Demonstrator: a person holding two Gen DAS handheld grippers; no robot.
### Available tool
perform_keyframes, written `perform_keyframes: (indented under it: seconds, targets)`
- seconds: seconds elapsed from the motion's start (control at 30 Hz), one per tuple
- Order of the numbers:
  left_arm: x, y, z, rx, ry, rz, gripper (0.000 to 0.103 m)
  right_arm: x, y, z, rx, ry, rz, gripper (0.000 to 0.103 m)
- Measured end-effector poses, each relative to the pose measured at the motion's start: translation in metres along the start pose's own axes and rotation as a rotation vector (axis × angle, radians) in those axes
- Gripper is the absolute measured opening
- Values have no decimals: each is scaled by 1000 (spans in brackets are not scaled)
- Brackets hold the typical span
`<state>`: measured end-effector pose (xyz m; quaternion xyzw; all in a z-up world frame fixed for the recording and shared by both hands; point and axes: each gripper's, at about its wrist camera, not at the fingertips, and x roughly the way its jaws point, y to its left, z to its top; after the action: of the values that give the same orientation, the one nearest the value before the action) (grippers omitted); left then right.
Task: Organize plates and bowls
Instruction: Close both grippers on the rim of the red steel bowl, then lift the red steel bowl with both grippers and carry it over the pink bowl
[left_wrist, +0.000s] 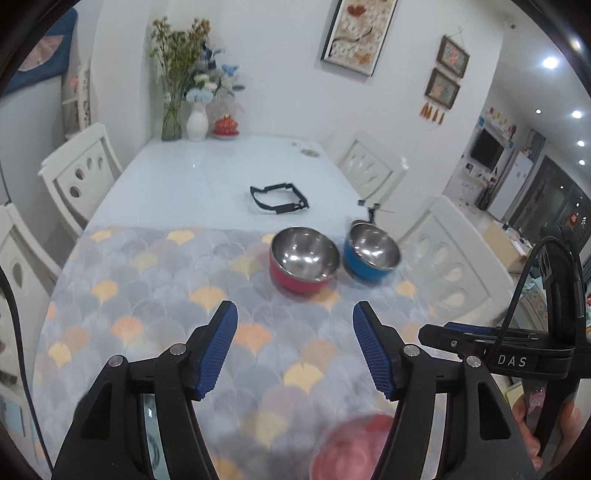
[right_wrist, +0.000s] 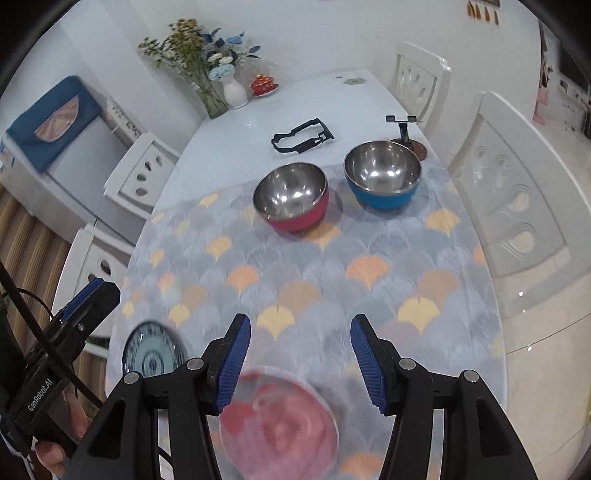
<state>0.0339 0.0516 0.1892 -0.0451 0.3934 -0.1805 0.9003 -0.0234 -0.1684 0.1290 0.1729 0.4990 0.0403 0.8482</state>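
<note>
A red steel bowl (left_wrist: 303, 259) (right_wrist: 291, 197) and a blue steel bowl (left_wrist: 371, 251) (right_wrist: 383, 175) stand side by side at the far edge of the patterned mat (left_wrist: 155, 295) (right_wrist: 332, 266). A pink plate (right_wrist: 279, 422) lies near, below my open right gripper (right_wrist: 301, 363); it shows blurred in the left wrist view (left_wrist: 351, 448). A blue-patterned plate (right_wrist: 153, 354) lies at the mat's left edge. My left gripper (left_wrist: 294, 349) is open and empty above the mat. The right gripper's body (left_wrist: 509, 350) shows at the right of the left wrist view, and the left gripper's body (right_wrist: 62, 350) at the left of the right wrist view.
A black frame (left_wrist: 279, 198) (right_wrist: 303, 140) lies on the white table (left_wrist: 207, 173) beyond the mat. A small black stand (right_wrist: 404, 131) is behind the blue bowl. Vases of flowers (left_wrist: 192, 110) and a red lidded pot (left_wrist: 226, 125) stand at the far end. White chairs (right_wrist: 513, 206) surround the table.
</note>
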Motion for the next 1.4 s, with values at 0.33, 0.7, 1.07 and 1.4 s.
perform_keyframes:
  seconds: [0.33, 0.7, 1.07, 1.4]
  targets:
    - [140, 29, 39, -120, 217, -51, 59, 114, -30, 85, 131, 115, 7, 54]
    - [227, 33, 49, -142, 317, -77, 46, 188, -40, 121, 123, 188, 24, 54]
    - [252, 34, 42, -135, 354, -91, 23, 214, -41, 124, 111, 215, 48, 33]
    - [238, 33, 41, -125, 325, -105, 22, 205, -29, 122, 36, 194, -4, 29]
